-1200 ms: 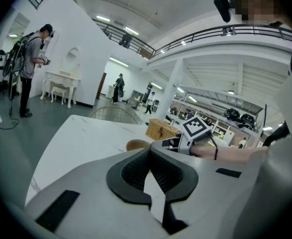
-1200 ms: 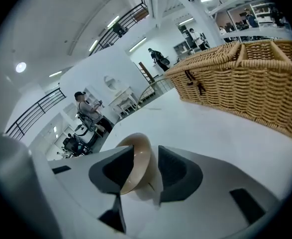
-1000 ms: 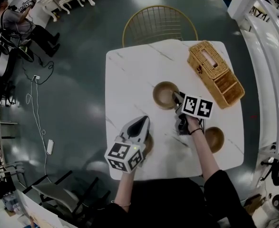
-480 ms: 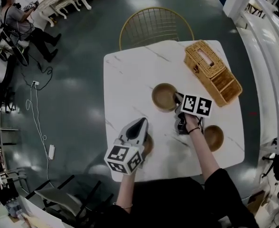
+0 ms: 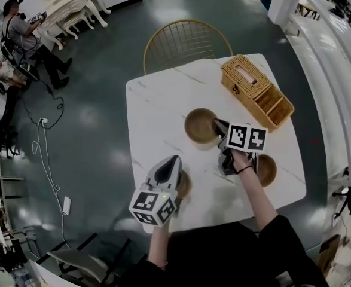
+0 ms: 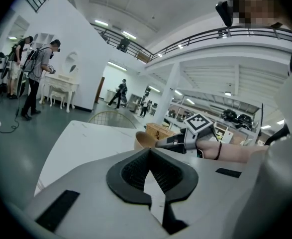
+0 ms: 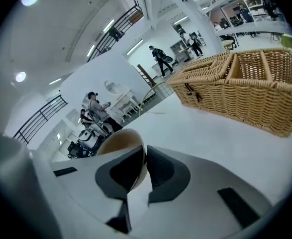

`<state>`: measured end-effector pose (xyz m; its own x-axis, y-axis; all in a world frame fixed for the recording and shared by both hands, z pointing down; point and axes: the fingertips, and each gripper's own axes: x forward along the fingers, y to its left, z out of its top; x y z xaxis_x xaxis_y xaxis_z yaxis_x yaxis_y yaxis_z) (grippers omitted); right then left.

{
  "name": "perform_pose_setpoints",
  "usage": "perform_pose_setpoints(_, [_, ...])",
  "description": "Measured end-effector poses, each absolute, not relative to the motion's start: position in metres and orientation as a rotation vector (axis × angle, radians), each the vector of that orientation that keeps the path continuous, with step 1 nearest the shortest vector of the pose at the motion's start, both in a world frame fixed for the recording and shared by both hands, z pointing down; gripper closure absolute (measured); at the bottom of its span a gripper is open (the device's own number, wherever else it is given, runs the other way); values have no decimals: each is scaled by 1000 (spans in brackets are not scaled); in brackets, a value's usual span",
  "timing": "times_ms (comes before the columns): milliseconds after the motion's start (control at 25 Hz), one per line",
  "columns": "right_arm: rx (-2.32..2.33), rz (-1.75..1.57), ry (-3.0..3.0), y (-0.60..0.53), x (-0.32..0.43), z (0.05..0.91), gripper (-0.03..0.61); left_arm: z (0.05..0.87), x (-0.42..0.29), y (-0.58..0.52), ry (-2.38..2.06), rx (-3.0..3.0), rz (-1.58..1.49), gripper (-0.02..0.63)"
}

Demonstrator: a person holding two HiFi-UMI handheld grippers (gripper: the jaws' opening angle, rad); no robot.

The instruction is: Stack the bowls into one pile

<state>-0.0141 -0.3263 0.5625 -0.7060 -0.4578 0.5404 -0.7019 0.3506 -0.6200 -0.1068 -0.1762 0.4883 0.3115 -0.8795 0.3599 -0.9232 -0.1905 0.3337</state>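
Three brown wooden bowls are on the white marble table (image 5: 157, 109). My right gripper (image 5: 218, 125) is shut on the near rim of the middle bowl (image 5: 200, 125). In the right gripper view the thin rim (image 7: 118, 141) stands tilted between the pads (image 7: 161, 167), a little off the tabletop. A second bowl (image 5: 266, 170) rests to the right of my right wrist. The third bowl (image 5: 184, 184) peeks out from under my left gripper (image 5: 175, 159), which hovers near the front edge. Its jaws (image 6: 149, 151) meet at the tips with nothing between them. The held bowl (image 6: 144, 140) shows ahead in the left gripper view.
A wicker basket (image 5: 256, 91) with open compartments stands at the table's back right corner. A gold wire chair (image 5: 187, 43) is tucked in at the far edge. People and white furniture are far off across the dark floor at the upper left.
My right gripper has taken hold of the middle bowl's rim and risen slightly with it. The left gripper has stayed in place over the front bowl.
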Motion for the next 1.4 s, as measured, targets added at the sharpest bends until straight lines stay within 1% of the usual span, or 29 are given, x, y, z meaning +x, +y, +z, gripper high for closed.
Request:
perform_pose_setpoints(560, [1080,1226,-2427,-289,34,509,548,471,-90,-150,-1540,2172,97,600])
perform_pose_setpoints(840, [1150,1213,-2415,-271,71,502,548,465,-73,-145,-1486,2229,103,600])
perform_pose_setpoints(1400, [1293,1230,-2310,-243,149,513,548,465,-40,-147,-1384,2299,133,600])
